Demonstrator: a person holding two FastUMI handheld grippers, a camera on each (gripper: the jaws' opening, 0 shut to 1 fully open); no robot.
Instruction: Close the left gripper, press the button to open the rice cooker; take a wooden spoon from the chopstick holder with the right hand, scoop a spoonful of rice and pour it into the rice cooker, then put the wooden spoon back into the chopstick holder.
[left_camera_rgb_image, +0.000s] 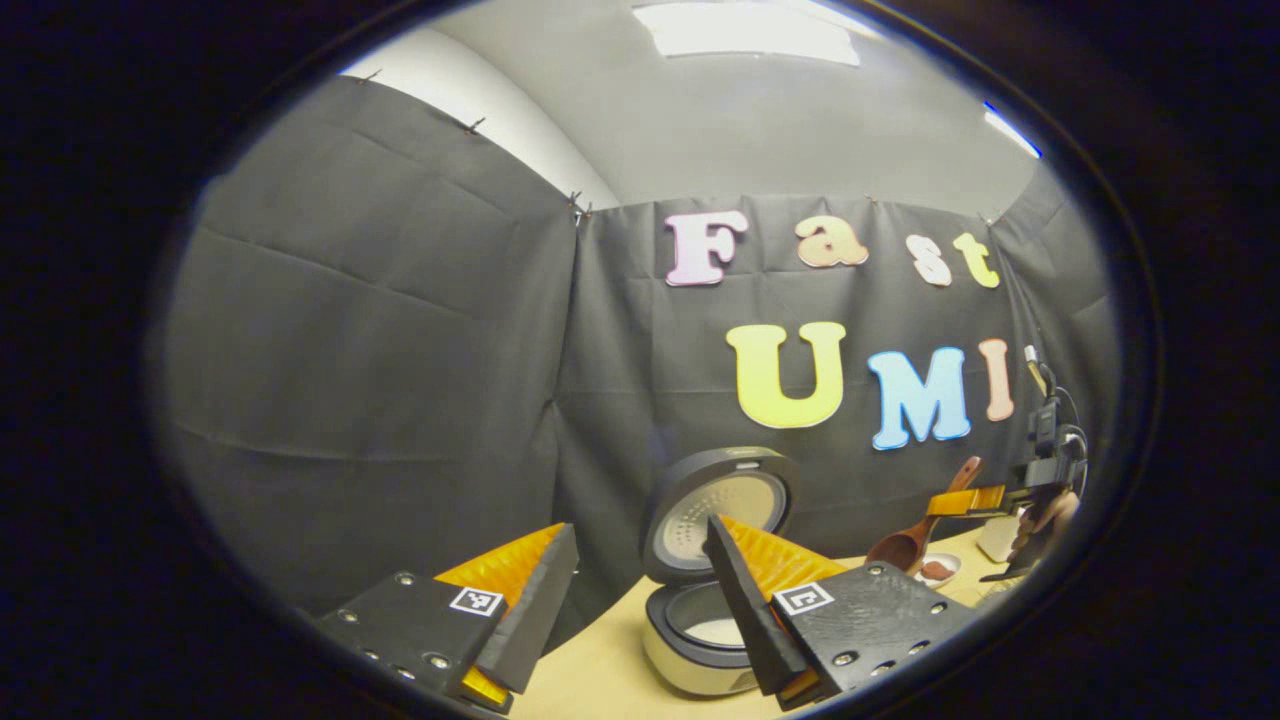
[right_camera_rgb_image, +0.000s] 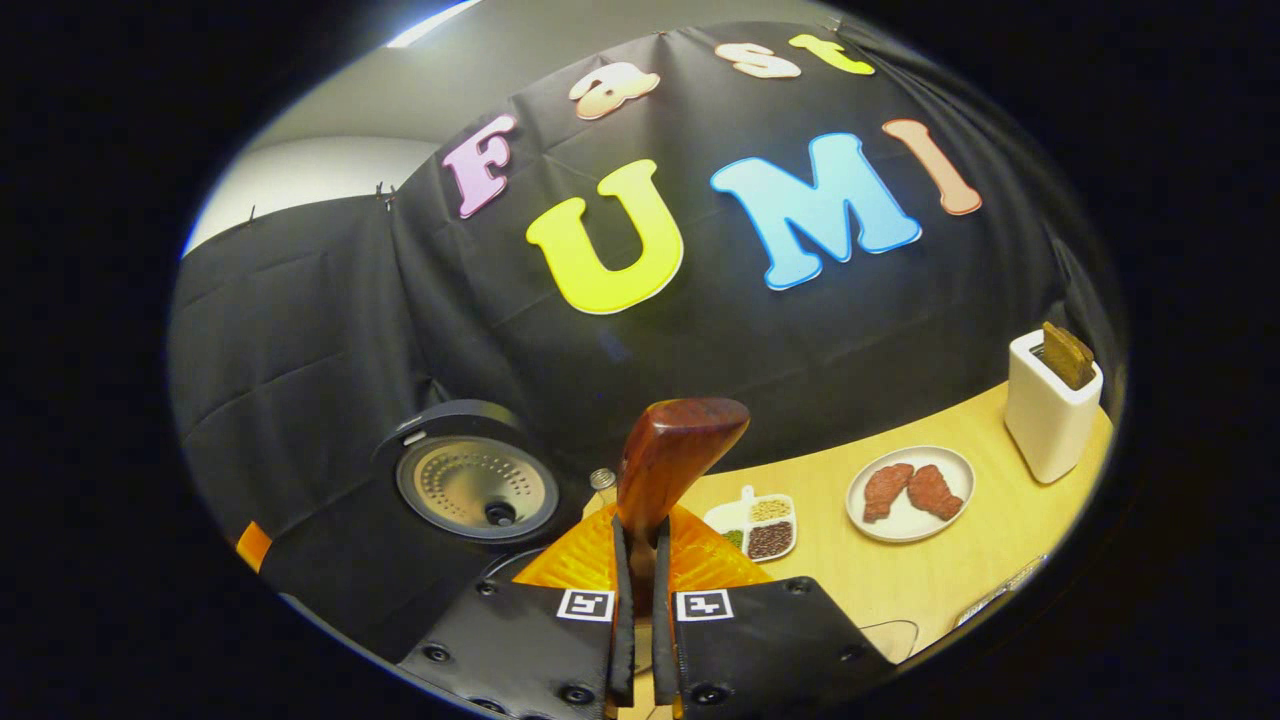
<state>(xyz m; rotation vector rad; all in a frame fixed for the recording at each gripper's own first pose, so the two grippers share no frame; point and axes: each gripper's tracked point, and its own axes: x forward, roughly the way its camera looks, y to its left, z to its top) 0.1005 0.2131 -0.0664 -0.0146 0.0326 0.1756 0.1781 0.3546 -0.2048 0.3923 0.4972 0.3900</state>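
Wooden, reddish-brown spoon (right_camera_rgb_image: 668, 462): your right gripper (right_camera_rgb_image: 640, 600) clamps its handle, which points up and away; its bowl hangs down-left toward the open white rice cooker (left_camera_rgb_image: 700, 640). Your left gripper (left_camera_rgb_image: 640, 620) is spread, empty, near the tan table's (right_camera_rgb_image: 960, 570) edge.

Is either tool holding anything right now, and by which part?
The right tool grips the wooden spoon by its handle. The left tool is open, holding nothing.
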